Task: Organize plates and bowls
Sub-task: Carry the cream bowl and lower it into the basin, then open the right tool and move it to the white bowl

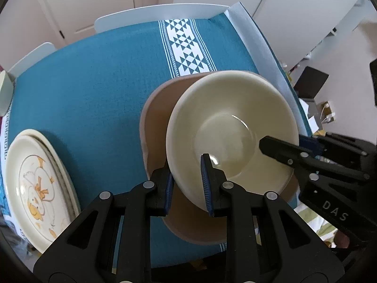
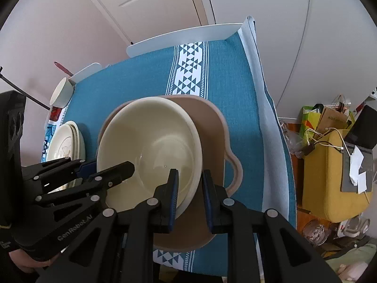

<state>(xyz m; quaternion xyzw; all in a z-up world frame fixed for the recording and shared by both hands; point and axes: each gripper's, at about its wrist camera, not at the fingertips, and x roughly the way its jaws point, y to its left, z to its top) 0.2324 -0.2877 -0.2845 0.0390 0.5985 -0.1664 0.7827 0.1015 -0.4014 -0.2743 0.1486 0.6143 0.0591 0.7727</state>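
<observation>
Left wrist view: one cream bowl (image 1: 232, 129) is being held over one larger tan dish (image 1: 155, 122), which is resting on the teal cloth (image 1: 94, 82) covering the worktop. The bowl's near rim is being straddled by the left gripper (image 1: 187, 185), one finger outside the wall and one inside, with the jaws set narrowly around it; whether both pads are pressing the rim cannot be told. From the right side, the right gripper (image 1: 279, 147) is being seen reaching over the opposite rim, one finger inside the bowl.

Right wrist view: the same bowl (image 2: 150, 141) is being spanned at its rim by the right gripper (image 2: 189, 188), jaws narrowly apart, one blue pad against the inner wall and a gap showing at the outer one. The tan dish (image 2: 212, 127), with one handle loop at its side, is lying beneath. One stack of patterned plates (image 1: 40, 186) is sitting at the left edge of the cloth; three rims are being made out there. One pale cup (image 2: 61, 93) is standing beyond the plates.
</observation>
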